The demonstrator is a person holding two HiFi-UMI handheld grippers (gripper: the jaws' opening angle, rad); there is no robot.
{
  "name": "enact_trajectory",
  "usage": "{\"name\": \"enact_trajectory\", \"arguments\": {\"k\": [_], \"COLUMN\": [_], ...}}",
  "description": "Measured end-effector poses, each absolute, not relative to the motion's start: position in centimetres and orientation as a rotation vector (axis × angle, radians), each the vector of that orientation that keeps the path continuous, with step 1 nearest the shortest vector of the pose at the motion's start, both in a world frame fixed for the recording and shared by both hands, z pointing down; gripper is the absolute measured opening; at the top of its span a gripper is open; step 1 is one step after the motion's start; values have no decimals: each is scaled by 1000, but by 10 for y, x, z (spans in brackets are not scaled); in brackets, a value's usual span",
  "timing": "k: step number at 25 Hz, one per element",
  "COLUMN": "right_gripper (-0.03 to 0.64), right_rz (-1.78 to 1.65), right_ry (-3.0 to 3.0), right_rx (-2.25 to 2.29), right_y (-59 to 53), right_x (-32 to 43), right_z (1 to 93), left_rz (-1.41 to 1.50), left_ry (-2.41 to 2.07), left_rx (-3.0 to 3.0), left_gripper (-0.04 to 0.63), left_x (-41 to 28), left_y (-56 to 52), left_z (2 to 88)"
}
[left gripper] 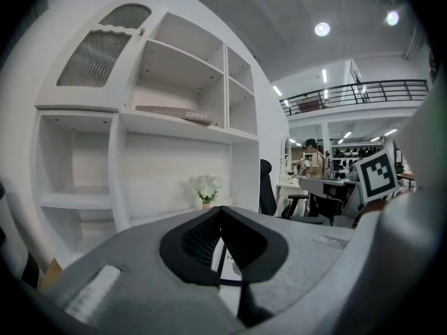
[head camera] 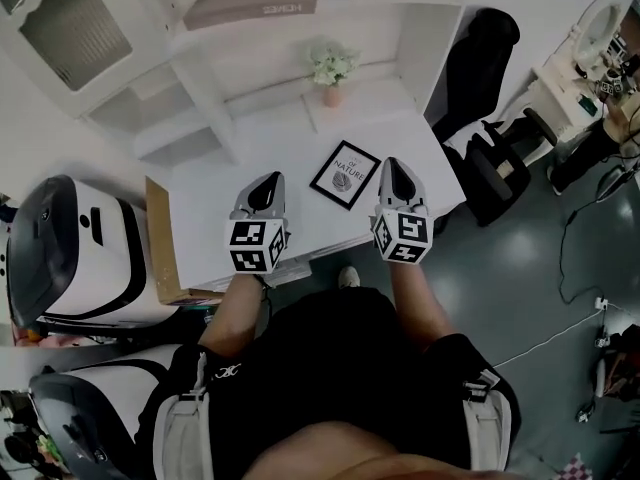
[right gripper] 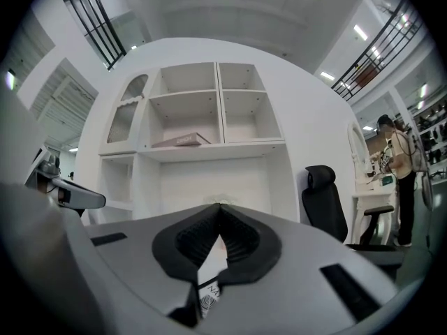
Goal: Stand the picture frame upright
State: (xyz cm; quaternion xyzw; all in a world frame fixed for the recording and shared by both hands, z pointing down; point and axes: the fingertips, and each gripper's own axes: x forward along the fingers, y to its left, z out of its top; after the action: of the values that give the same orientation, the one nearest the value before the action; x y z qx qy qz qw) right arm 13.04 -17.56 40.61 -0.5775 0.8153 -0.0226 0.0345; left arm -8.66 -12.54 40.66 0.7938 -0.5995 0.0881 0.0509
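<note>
progress: not started | picture frame (head camera: 345,175) lies flat on desk (head camera: 215,223), untouched | left gripper (head camera: 266,183), right gripper (head camera: 393,168): jaws together, empty | left: grasp, stand up

White table (head camera: 290,153), set into a white shelf unit (head camera: 190,88). On the tabletop: one black-edged picture frame (head camera: 345,175), lying flat; behind it, one small pink vase of white flowers (head camera: 332,73), upright at the back. On the upper shelf (head camera: 200,30): one flat brownish box (head camera: 250,3), lying down.
</note>
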Motion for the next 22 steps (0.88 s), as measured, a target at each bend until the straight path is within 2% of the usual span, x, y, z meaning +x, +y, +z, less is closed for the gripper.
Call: {"name": "enact_trajectory", "arguments": {"k": [10,21,22], "right_gripper": [3,4,5], "right_rz": [-117,-177,-186], "right_ry": [2573,2578,2573], "right_rx": [-1706,-1766,-1770], "right_y": [-276,-308,-312], "right_x": [145,142,142], "right_z": [404,421,423], "left_rz": [269,308,317], "left_ry": [-1873,-1793,-1756], "left_rx": [2372,2386,2406], "left_gripper": [17,18,46], "left_x": [-63,-76,-74], "left_y": [-223,-266,-272], "left_z": [400,416,419]}}
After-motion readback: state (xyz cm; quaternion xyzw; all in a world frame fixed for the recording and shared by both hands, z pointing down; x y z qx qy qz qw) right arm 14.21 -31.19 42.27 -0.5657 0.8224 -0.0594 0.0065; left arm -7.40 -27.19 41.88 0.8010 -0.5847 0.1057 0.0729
